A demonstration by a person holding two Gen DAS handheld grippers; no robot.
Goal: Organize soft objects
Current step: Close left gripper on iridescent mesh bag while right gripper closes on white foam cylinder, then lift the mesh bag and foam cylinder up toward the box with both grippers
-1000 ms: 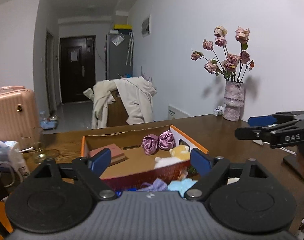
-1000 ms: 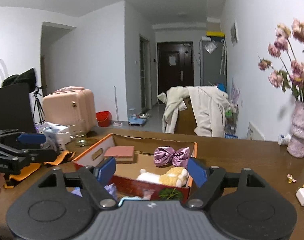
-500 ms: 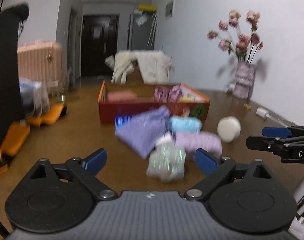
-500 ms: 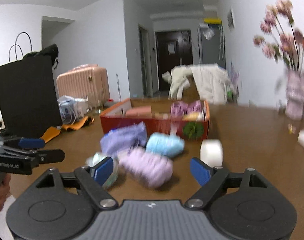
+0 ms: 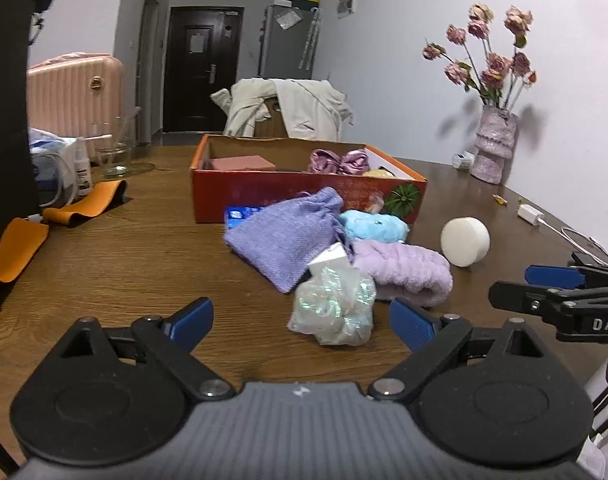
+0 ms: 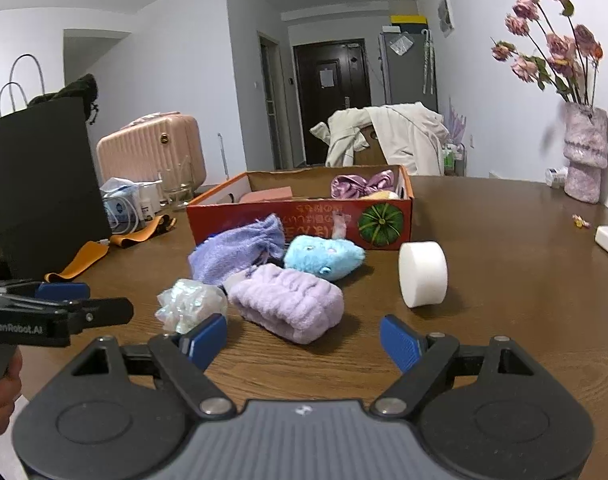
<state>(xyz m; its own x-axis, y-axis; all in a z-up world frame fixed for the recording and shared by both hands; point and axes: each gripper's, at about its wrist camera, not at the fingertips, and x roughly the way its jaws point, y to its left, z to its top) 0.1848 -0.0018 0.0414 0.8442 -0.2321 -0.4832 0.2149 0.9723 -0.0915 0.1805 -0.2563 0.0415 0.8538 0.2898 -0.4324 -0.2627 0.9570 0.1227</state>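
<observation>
Both the left gripper (image 5: 299,322) and the right gripper (image 6: 304,338) are held wide apart with nothing between the jaws. A pile of soft things is seen on the worktop (image 5: 123,264), just ahead of the jaws and in front of the orange box (image 5: 304,192). The shiny scrunchie (image 5: 334,306) lies between the left jaws; it is probably light, crinkly and slippery, so its puffy middle is best pinched. The fluffy purple band (image 6: 289,304), just ahead of the right jaws, looks squashy and is best taken across its thick middle.
</observation>
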